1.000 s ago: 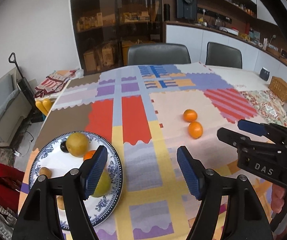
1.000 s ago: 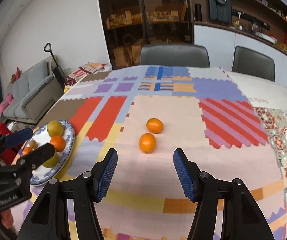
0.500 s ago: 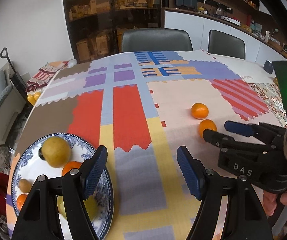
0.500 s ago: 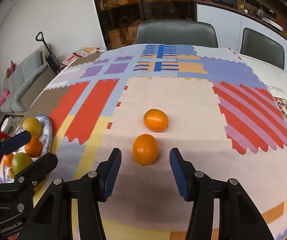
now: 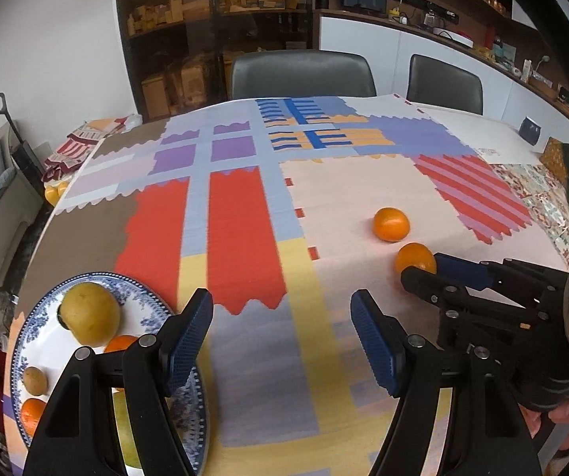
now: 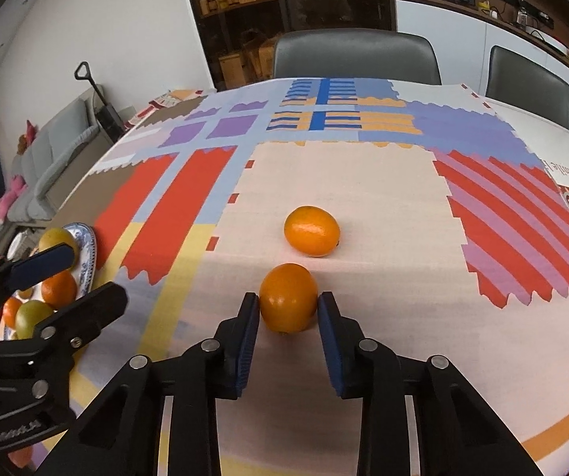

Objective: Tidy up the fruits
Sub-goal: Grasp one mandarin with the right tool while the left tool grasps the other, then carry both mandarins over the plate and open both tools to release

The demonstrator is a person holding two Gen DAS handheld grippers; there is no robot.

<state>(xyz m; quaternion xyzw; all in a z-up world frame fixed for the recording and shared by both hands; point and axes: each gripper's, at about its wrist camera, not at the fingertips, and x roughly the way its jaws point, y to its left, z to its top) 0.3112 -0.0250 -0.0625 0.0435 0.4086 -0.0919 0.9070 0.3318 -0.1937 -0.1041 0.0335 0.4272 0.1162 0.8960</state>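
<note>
Count: two oranges loose on the tabletop (image 6: 364, 182), one blue-patterned plate (image 5: 153, 309) at its left edge, two tools. Near orange (image 6: 288, 297) sits between the blue pads of the right tool (image 6: 288, 313), both pads touching its sides, so that tool is clenched on it; fruit looks to be resting on the patchwork cloth (image 6: 189, 182). Far orange (image 6: 311, 231) lies just beyond it, close but apart. Left tool (image 5: 280, 333) is released, jaws wide, nothing between them, over the cloth just right of the plate. Plate load from the left view: one large yellow fruit (image 5: 91, 314), one small brown fruit (image 5: 35, 380), two orange pieces partly hidden, a greenish fruit mostly behind the left finger, a dark item barely visible behind the yellow one. Versus 0.5 s ago: right tool's jaws were wide with the near orange ahead of them; now they've closed in on it. Left tool's opening unchanged. View differences: right view shows the pad contact clearly; left view only shows the right tool's tips against that orange (image 5: 414, 258), with the second orange (image 5: 391, 224) beyond. Left view shows the plate contents; right view shows only its edge with four fruits, partly behind the left tool.
</note>
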